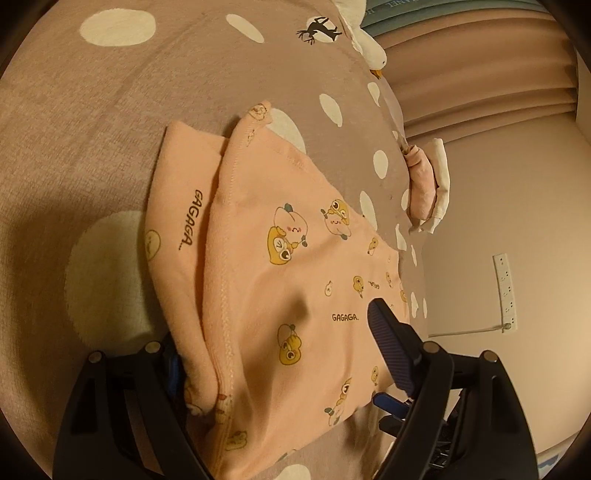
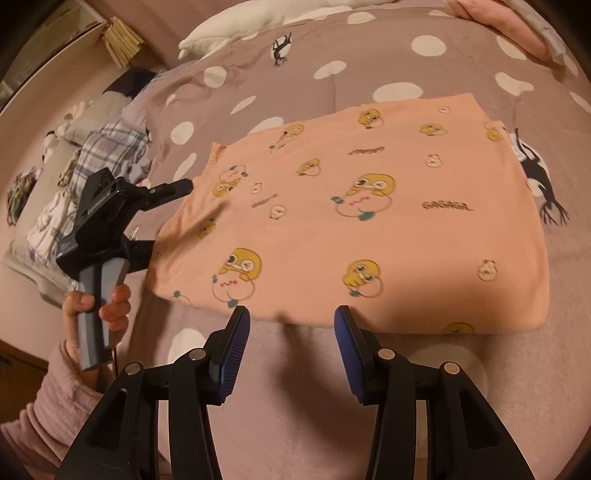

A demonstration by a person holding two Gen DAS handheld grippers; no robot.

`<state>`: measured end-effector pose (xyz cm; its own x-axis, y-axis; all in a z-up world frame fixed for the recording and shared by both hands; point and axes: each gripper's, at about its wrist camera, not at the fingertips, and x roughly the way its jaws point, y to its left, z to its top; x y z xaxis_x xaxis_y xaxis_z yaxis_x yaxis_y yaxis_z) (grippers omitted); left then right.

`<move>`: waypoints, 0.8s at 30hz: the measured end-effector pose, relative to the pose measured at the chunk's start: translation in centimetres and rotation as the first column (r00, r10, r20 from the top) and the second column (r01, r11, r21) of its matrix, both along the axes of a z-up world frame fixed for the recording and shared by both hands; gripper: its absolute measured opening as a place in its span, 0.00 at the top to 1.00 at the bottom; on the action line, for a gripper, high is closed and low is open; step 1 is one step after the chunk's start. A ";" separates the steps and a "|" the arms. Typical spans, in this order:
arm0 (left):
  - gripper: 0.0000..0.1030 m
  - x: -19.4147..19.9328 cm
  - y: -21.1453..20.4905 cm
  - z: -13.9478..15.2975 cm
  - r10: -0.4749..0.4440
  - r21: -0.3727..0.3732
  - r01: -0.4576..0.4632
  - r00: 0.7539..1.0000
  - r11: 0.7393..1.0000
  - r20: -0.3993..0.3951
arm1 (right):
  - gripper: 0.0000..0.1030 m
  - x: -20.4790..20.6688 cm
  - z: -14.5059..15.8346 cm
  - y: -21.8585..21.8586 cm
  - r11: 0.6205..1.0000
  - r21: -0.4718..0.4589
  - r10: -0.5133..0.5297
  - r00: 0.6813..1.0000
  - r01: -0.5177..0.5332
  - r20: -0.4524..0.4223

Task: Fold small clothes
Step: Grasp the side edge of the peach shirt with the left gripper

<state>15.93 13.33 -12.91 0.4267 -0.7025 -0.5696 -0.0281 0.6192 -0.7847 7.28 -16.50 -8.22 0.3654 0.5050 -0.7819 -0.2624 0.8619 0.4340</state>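
A small peach garment printed with yellow cartoon ducks and "GAGAGA" lies folded flat on a mauve blanket with white dots. In the left wrist view the garment fills the middle, with one layer folded over another. My left gripper is open; its jaws straddle the garment's near edge, one finger above the cloth, the other hidden beside it. It also shows in the right wrist view at the garment's left edge. My right gripper is open and empty, just short of the garment's near edge.
The blanket covers a bed. A white pillow lies at the far side. A plaid cloth pile lies to the left. Folded pink and white cloths sit at the bed's edge; a power strip hangs on the wall.
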 end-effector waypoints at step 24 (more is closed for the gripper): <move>0.85 -0.8 -0.7 1.6 0.017 0.241 -0.023 1.000 0.970 0.026 | 0.55 4.9 1.6 4.9 0.996 -0.085 -0.029 0.993 0.038 0.111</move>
<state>15.17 12.67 -11.28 0.4543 -0.5367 -0.7111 -0.0258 0.7899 -0.6127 12.21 -11.59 -6.61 0.4666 0.4232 -0.7766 -0.2744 0.9040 0.3278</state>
